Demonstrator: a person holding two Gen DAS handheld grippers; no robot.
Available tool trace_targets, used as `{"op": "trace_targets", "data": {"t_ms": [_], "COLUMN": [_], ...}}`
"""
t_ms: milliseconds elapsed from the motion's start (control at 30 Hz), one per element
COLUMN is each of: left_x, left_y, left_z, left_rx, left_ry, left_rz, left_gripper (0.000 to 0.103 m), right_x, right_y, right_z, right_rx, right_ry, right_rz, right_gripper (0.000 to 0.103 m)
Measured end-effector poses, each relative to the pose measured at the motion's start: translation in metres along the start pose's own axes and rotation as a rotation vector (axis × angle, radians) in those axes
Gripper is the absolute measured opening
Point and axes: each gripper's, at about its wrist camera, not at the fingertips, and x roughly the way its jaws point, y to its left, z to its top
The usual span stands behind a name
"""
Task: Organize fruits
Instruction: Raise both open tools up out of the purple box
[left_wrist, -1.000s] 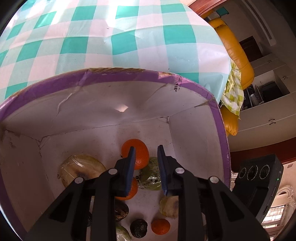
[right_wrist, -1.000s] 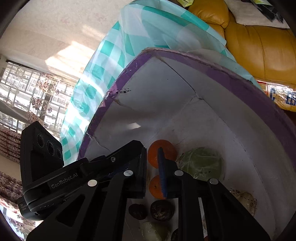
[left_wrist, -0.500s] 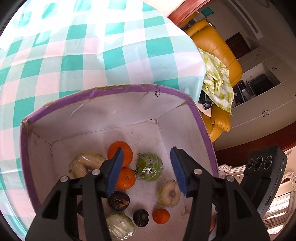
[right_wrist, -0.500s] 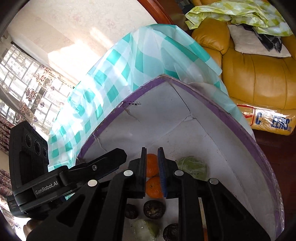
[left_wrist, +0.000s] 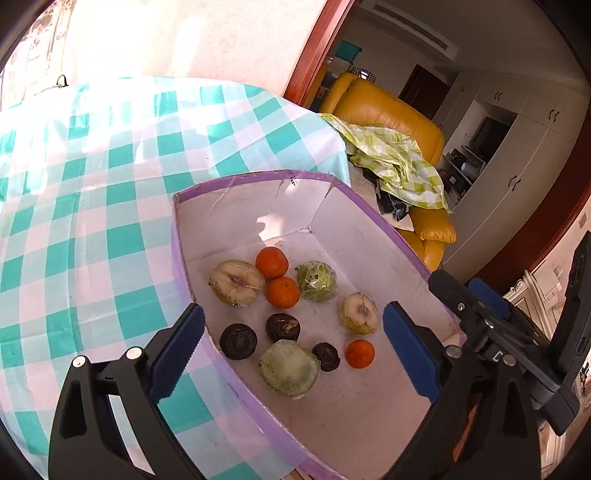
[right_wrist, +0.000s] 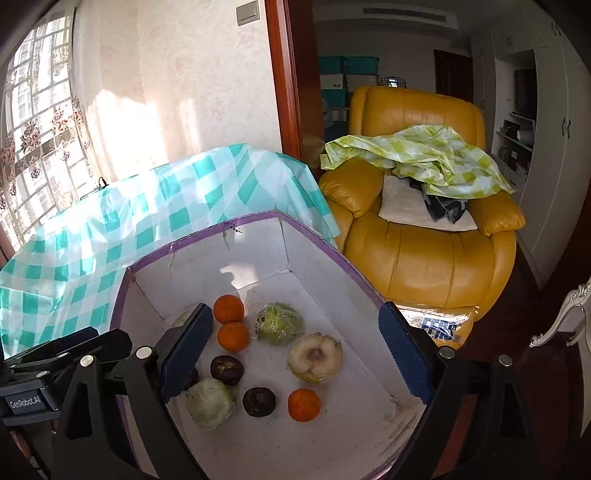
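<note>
Teal-and-white checked tablecloth (left_wrist: 110, 177) under a purple-rimmed white cardboard box (left_wrist: 258, 181) with a yellow leather armchair (right_wrist: 424, 236) beyond. Inside, on the box floor: wrapped pale green and cream fruits (left_wrist: 289, 367), three orange mandarins (left_wrist: 282, 292), three dark wrinkled fruits (left_wrist: 238, 340). Above them, left gripper (left_wrist: 291, 350) and right gripper (right_wrist: 295, 354), jaws just spread wide, grasping nothing.

A home living room: a yellow leather armchair (right_wrist: 424, 236) beyond the claw, floral curtains (right_wrist: 33, 147) at a sunny window, white built-in cupboards (left_wrist: 517, 147), checked-cloth desk (left_wrist: 92, 184).
</note>
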Motion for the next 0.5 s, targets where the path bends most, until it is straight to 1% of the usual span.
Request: {"op": "trace_targets", "data": {"t_ms": [133, 167, 267, 333, 400, 433, 500], "left_x": [-0.017, -0.019, -0.023, -0.018, -0.017, -0.016, -0.015], "left_y": [-0.015, -0.018, -0.027, -0.030, -0.035, -0.037, -0.044], "left_z": [-0.027, -0.032, -0.044, -0.047, -0.048, -0.049, -0.050], "left_rx": [0.104, 0.121, 0.145, 0.148, 0.157, 0.162, 0.183], "left_ry": [-0.021, -0.021, -0.022, 0.004, -0.005, -0.007, -0.014], "left_rz": [0.091, 0.103, 0.090, 0.076, 0.071, 0.080, 0.149], "left_gripper": [0.101, 0.101, 0.101, 0.101, 0.101, 0.101, 0.101], "right_x": [-0.016, -0.020, -0.030, -0.034, -0.038, -0.039, -0.040], "right_y": [-0.007, -0.008, -0.015, -0.018, -0.019, -0.020, -0.021], "right_z": [-0.026, -0.032, -0.044, -0.049, -0.052, -0.053, -0.055], "right_rx": [-0.008, -0.013, -0.008, -0.009, -0.021, -0.025, -0.026], "right_ry": [-0.008, -0.015, -0.034, -0.036, -0.050, -0.057, -0.063], "right_rz": [-0.084, -0.100, -0.137, -0.143, -0.166, -0.176, -0.175], "right_gripper": [0.088, 0.088, 0.088, 0.088, 0.088, 0.088, 0.088]}}
